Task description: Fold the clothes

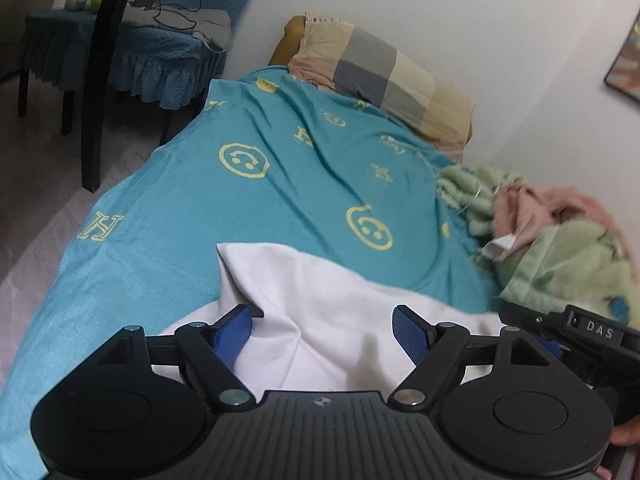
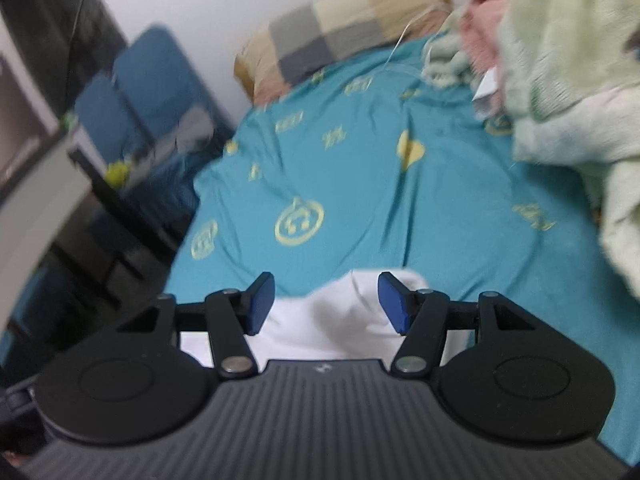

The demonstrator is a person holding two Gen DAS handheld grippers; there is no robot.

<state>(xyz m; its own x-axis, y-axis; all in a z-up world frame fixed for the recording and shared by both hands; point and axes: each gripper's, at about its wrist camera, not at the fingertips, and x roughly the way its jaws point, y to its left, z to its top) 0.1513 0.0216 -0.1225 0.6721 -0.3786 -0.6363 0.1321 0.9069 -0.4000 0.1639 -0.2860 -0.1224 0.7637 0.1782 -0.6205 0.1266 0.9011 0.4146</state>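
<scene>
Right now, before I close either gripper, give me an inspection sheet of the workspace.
Surface: bed sheet, teal with yellow prints, wrinkled.
Job's things: white garment bunched at the near edge, not yet folded.
Clutter: green blanket and pink cloth heaped along the wall side; checked pillow at the head.
Grippers: left gripper open, jaws either side of a garment ridge; right gripper open over the garment.
Cables: black cable on the side table; thin clear line by the blanket.
Surroundings: side table with blue skirted cover, white wall, dark pole.
</scene>
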